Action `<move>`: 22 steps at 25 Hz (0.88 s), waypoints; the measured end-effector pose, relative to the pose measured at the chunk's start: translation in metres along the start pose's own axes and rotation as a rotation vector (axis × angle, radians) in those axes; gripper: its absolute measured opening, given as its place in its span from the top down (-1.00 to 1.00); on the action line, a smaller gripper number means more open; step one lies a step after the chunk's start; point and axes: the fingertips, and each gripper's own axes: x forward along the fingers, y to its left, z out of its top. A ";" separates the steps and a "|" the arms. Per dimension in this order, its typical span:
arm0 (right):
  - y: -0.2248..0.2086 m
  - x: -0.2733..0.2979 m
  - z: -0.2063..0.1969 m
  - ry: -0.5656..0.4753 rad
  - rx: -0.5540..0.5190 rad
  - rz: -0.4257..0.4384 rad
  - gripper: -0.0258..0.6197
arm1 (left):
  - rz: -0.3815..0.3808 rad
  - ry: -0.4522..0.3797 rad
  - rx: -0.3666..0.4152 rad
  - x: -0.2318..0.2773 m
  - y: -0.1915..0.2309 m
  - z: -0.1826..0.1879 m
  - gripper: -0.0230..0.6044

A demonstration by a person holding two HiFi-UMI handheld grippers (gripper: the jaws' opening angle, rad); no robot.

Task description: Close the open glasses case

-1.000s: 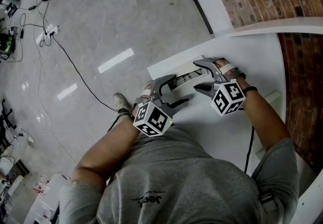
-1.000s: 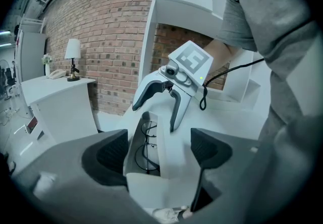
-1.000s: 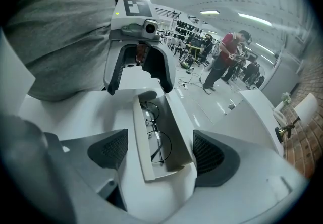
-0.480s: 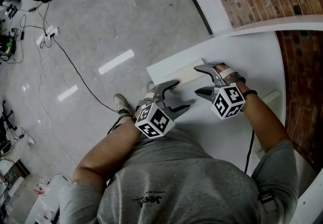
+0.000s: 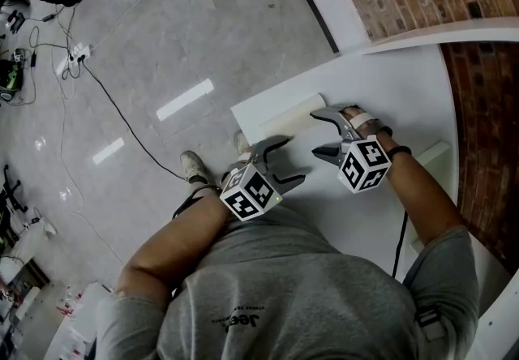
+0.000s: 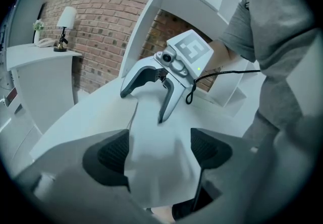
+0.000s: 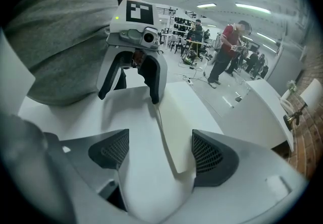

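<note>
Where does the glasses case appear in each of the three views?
Head view: glasses case above centre, at the white table's edge.
Left gripper view: case lower centre, between the left gripper's fingers.
Right gripper view: case centre, between the right gripper's fingers.
Shared landmark: the white table.

Cream glasses case (image 5: 292,110), closed, lying flat

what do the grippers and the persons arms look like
The left gripper and right gripper match: curved grey tongs with dark ribbed pads, each carrying a white cube with black square markers. A black cable hangs from the right one. The person wears a grey short-sleeved T-shirt and a dark wrist band.
</note>
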 end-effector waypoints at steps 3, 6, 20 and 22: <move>0.000 -0.001 0.001 0.000 0.008 0.000 -0.32 | 0.005 -0.007 -0.006 -0.002 0.001 0.003 -0.32; -0.001 -0.003 0.004 -0.006 0.025 0.002 -0.31 | 0.014 -0.029 -0.008 -0.008 0.004 0.010 -0.32; -0.063 -0.071 0.074 -0.303 0.260 -0.225 0.41 | 0.138 -0.260 0.012 -0.080 0.038 0.073 0.39; -0.073 -0.082 0.084 -0.331 0.298 -0.257 0.55 | 0.157 -0.307 0.002 -0.095 0.042 0.082 0.57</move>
